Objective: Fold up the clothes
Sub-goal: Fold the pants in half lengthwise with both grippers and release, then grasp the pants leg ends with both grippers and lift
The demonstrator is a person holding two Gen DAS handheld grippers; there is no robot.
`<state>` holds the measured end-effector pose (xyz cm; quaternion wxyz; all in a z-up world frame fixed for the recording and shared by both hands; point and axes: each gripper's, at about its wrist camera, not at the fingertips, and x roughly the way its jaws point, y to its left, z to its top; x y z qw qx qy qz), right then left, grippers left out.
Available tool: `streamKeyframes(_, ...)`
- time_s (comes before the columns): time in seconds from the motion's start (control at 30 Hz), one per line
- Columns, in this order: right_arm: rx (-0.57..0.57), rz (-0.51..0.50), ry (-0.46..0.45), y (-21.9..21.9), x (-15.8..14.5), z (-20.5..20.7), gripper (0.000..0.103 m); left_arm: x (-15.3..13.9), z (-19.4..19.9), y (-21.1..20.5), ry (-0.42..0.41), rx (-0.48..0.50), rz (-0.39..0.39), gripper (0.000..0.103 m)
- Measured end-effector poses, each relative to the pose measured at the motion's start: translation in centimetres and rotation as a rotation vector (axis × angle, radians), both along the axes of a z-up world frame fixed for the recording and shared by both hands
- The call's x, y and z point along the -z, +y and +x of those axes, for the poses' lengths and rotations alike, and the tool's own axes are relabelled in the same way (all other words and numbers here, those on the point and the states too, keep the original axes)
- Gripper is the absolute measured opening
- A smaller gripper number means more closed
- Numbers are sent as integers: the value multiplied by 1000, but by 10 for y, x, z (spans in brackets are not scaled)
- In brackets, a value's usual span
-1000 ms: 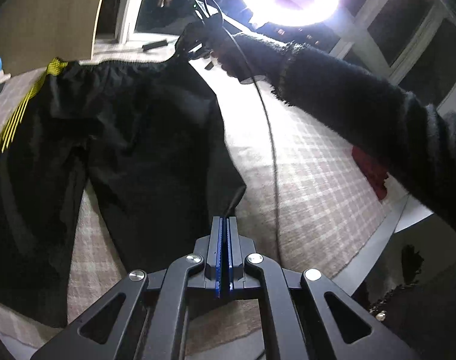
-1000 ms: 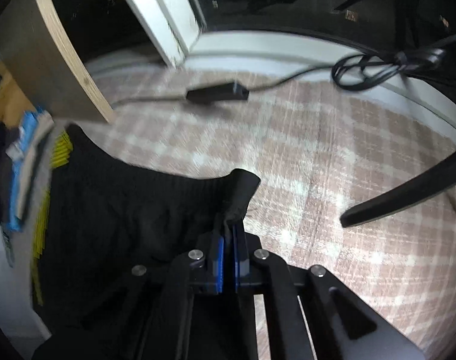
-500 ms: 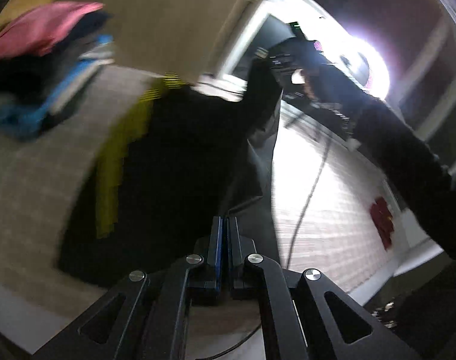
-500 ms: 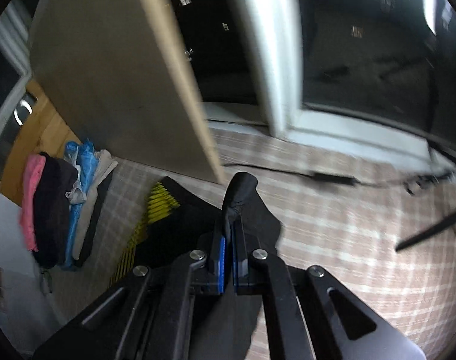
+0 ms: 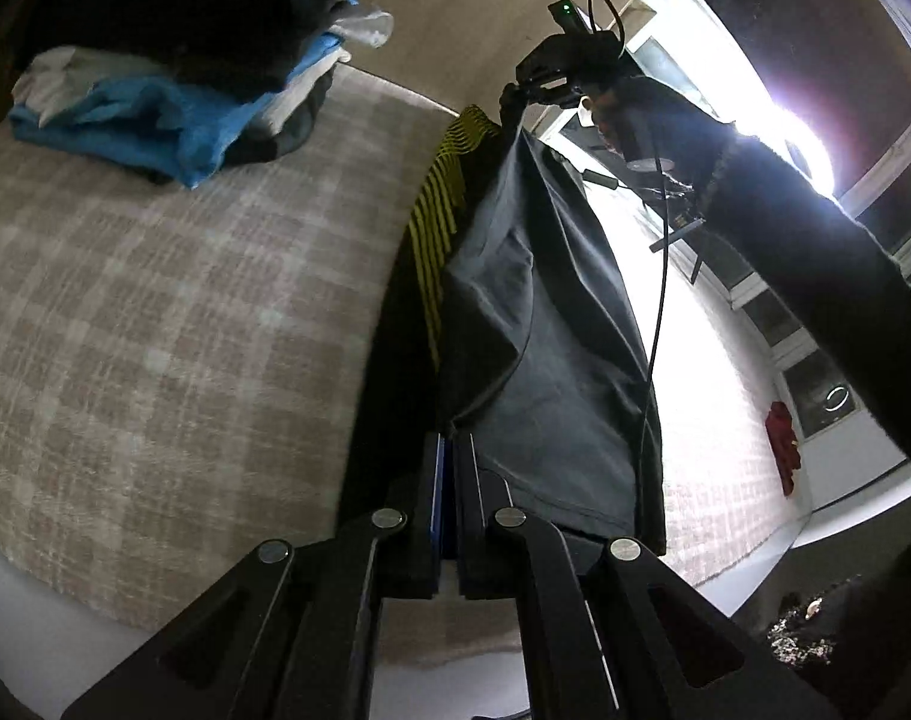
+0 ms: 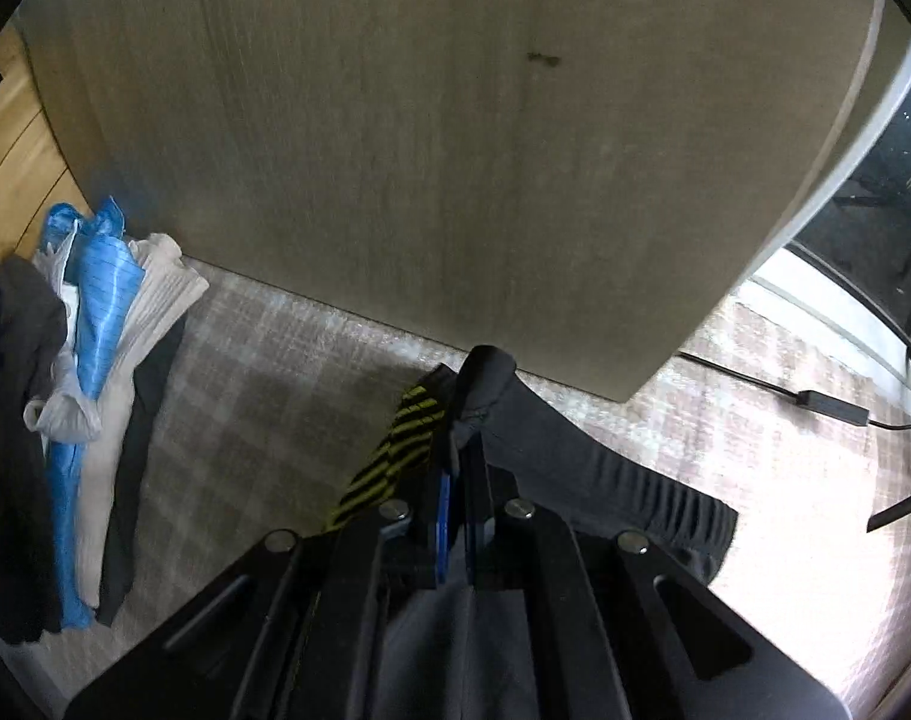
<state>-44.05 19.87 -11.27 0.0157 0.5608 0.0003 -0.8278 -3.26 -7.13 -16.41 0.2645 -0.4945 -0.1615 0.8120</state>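
Holding: black shorts (image 5: 545, 324) lifted off checked cloth (image 5: 155, 300)
Left gripper (image 5: 453, 450): clamped on hem
Right gripper (image 6: 458, 456): clamped on waistband
Stack (image 5: 173, 78): left of shorts

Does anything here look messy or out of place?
Mostly the pile of clothes at the checked cloth's edge: pink, black, blue and white garments heaped unevenly. The black shorts with yellow stripes hang between both hand-held grippers, mid-fold.

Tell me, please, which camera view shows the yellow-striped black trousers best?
The left wrist view: the trousers hang stretched from the left gripper to the right gripper, the yellow stripes showing. The right wrist view shows only the waistband bunched at the right gripper.
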Motion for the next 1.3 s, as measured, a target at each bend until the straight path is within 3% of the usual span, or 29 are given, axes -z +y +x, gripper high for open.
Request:
streamKeyframes(0.13,-39,-4,-32,-19,14,-12,5,12,-6,-14,-27,5,-6,2)
streamKeyframes(0.23,-75,99,-64,-38,24,-13,13,26,-13,-12,-87,30,-6,3)
streamKeyframes(0.37,-114,149,-20,-42,-3,9,16,16,-11,-11,-76,77,-43,8)
streamKeyframes(0.43,-98,90,40,-24,-30,33,26,5,-8,-16,-55,92,-54,21)
streamKeyframes(0.5,-81,30,100,-6,-57,58,51,-7,-5,-25,-35,95,-59,23)
streamKeyframes(0.57,-68,-28,157,11,-82,81,59,-15,-8,-31,-29,99,-58,23)
streamKeyframes(0.67,-64,-53,162,28,-86,108,58,-17,-21,-23,-4,134,-37,23)
streamKeyframes(0.73,-41,-14,87,34,-57,126,58,-14,-34,-8,7,164,-47,23)
streamKeyframes(0.87,9,-15,-77,46,11,160,58,0,-45,12,9,217,-162,23)
streamKeyframes(0.97,21,73,-168,53,43,194,58,6,-46,4,-35,217,-192,23)
streamKeyframes(1.03,90,67,-115,67,26,228,58,4,-47,-5,-51,206,-191,23)
streamKeyframes(1.17,177,-165,-2,72,-16,309,58,-9,-48,-17,-68,174,-135,27)
streamKeyframes(1.2,172,-188,-6,65,-14,325,58,-8,-48,-15,-76,171,-127,32)
streamKeyframes(1.3,155,-255,-19,44,-6,372,59,-4,-46,-4,-106,174,-127,33)
